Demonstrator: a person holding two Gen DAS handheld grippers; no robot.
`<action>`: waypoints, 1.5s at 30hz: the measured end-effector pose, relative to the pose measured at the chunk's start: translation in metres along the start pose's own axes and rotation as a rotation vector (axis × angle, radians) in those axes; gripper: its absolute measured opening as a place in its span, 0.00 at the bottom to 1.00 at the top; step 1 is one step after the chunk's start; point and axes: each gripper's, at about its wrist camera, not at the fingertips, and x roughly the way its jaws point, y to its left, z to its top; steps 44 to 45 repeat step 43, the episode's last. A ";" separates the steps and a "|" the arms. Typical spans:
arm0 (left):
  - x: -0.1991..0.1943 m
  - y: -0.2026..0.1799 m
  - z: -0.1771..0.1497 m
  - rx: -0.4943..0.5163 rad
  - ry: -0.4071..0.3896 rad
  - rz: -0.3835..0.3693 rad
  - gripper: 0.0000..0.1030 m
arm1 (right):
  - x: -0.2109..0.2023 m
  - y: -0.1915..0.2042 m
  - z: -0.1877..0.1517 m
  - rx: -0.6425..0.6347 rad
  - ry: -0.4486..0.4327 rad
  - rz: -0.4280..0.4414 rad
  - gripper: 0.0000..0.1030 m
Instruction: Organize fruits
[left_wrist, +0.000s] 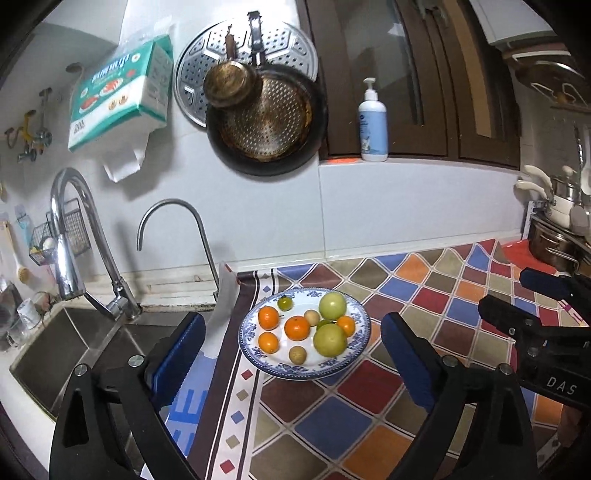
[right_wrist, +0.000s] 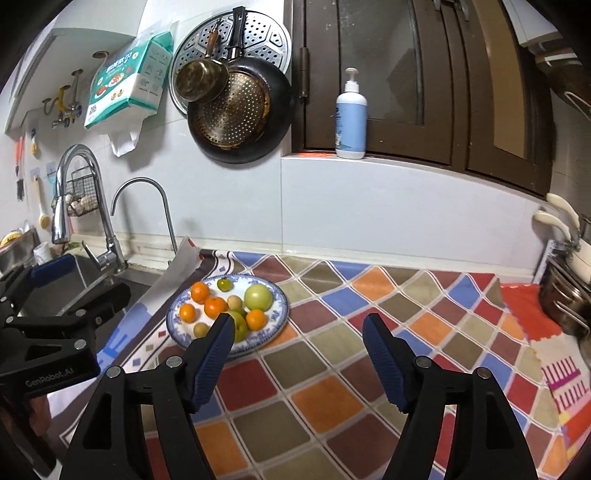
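- All the fruit sits on a blue-rimmed plate (left_wrist: 360, 345) at lower centre of the left view, on the bench (left_wrist: 424, 295).
- Left tool (left_wrist: 293, 349) and right tool (right_wrist: 299, 347) hover with fingers apart, holding nothing.
- The scene fits sorting about to start or fruit already gathered.
- Any pick wants a centred, gentle squeeze: oranges (left_wrist: 297, 328) and green fruits (left_wrist: 330, 339) are round, smooth and touching; the glazed plate is slick.

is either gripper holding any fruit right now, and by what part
Nothing is held. The left gripper and right gripper are both open and empty; all the fruit lies on the plate.
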 end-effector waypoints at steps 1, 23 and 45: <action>-0.004 -0.003 -0.001 0.004 -0.005 -0.001 0.95 | -0.004 -0.002 -0.002 0.003 0.002 -0.001 0.72; -0.068 -0.031 -0.018 -0.009 0.000 -0.013 1.00 | -0.071 -0.024 -0.030 0.041 0.007 0.022 0.78; -0.067 -0.037 -0.023 -0.021 0.036 -0.033 1.00 | -0.080 -0.029 -0.035 0.034 0.009 0.006 0.78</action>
